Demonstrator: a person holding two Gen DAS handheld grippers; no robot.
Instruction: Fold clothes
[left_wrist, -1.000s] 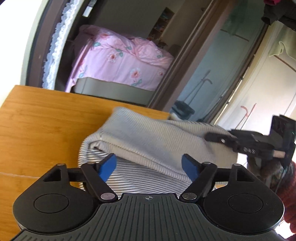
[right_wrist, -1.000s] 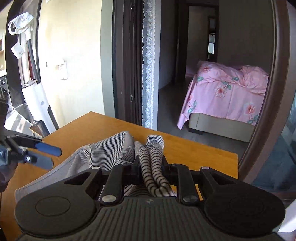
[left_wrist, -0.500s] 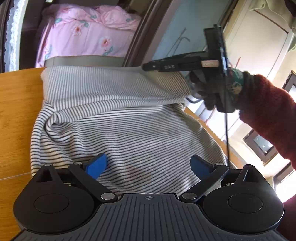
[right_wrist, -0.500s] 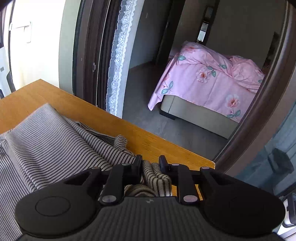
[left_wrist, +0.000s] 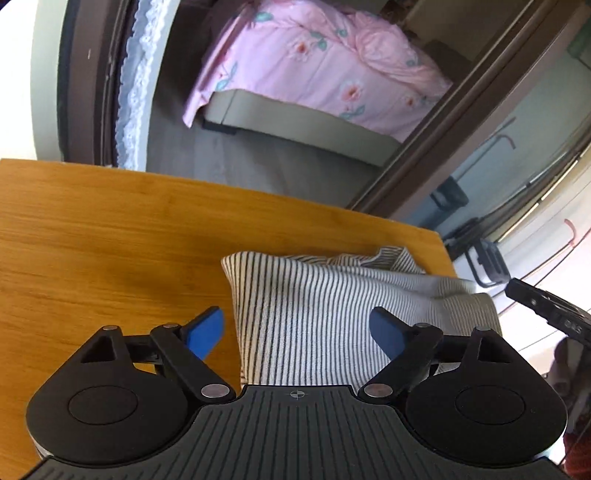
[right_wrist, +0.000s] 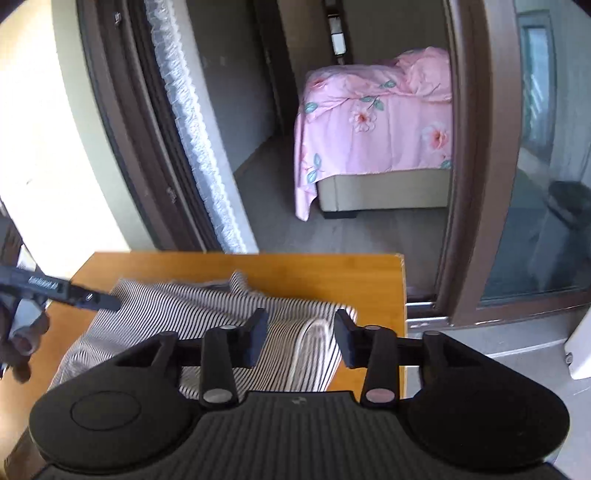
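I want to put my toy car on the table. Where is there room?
The wooden table is bare left of the striped shirt, and along the far edge behind it. The right side is crowded: the shirt reaches that edge, with both grippers over it.

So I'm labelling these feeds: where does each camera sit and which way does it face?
Left wrist: on the left hand-held gripper, angled down at the shirt on the table; blue fingers apart.
Right wrist: on the right hand-held gripper, angled down over the shirt's right end; a hand shows.
Shared: shirt, table, pink bed, each other's gripper.
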